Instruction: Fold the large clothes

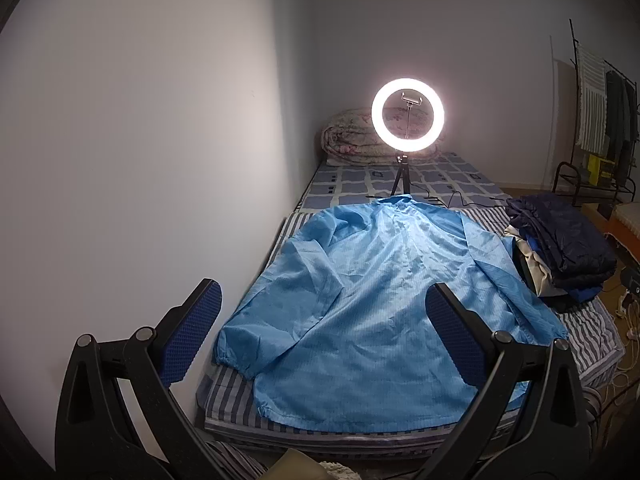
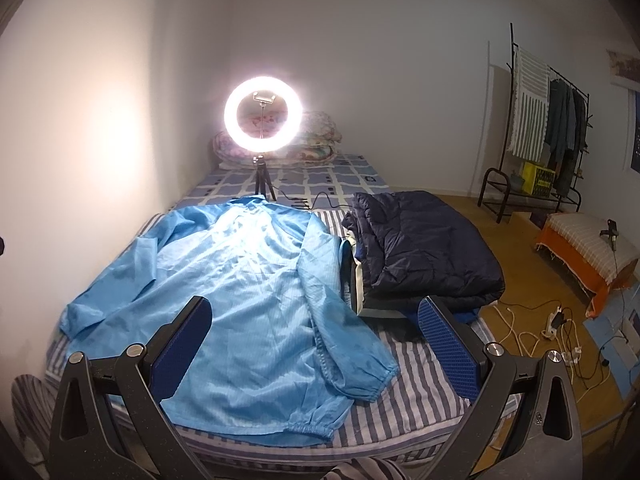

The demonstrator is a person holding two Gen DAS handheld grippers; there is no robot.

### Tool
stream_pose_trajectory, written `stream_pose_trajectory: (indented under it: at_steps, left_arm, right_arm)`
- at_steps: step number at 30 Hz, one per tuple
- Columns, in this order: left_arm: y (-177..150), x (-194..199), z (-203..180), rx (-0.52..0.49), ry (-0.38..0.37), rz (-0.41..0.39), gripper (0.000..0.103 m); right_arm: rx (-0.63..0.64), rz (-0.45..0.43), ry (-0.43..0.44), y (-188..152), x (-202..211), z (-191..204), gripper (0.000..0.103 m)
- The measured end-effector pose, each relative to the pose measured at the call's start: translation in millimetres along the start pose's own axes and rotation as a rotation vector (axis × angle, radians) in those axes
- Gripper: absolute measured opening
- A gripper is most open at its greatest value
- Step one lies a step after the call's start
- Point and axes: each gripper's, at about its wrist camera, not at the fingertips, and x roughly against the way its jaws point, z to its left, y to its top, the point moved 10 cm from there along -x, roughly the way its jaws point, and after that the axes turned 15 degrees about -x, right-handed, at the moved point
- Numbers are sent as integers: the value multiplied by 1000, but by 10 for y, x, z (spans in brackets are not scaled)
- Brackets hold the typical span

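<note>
Currently, the light blue jacket (image 1: pixel 372 300) lies spread flat on the striped bed cover (image 2: pixel 404 396), collar toward the ring light (image 1: pixel 407 115) and hem toward the near edge of the bed. Both sleeves angle outward and down. No fold has been made yet.

Gripper status:
- The left gripper (image 1: pixel 324 336) is held above the hem area, jaws wide apart, holding nothing.
- The right gripper (image 2: pixel 316 348) is held above the near right part of the jacket and its right sleeve (image 2: pixel 348 344), jaws wide apart, holding nothing.

Probable next step: grasp a sleeve or a side edge and carry it across the body of the jacket.

Hazards from this position:
- The fabric appears thin and slippery. A shallow pinch could take only one layer, or let the cloth slide out during the lift.
- A pinch that goes too deep could catch the bed cover along with the jacket and drag it.
- The stack of dark folded clothes (image 2: pixel 424 244) sits just beside the right shoulder. A wide sweep with the right sleeve could knock it over.
- The ring light and its cable (image 2: pixel 324 200) stand near the collar. Pulling the jacket away from the near edge could snag them.
</note>
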Motion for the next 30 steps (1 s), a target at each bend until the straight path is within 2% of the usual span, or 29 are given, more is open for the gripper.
stream_pose_trajectory:
  at_steps: [13, 30]
  left_arm:
    - [-33, -17, 18, -1, 13, 5, 103]
    - [-179, -184, 60, 1, 36, 42, 103]
  right_arm:
    - [-8, 3, 2, -24, -5, 2, 102]
    - [13, 22, 12, -54, -114, 195, 102]
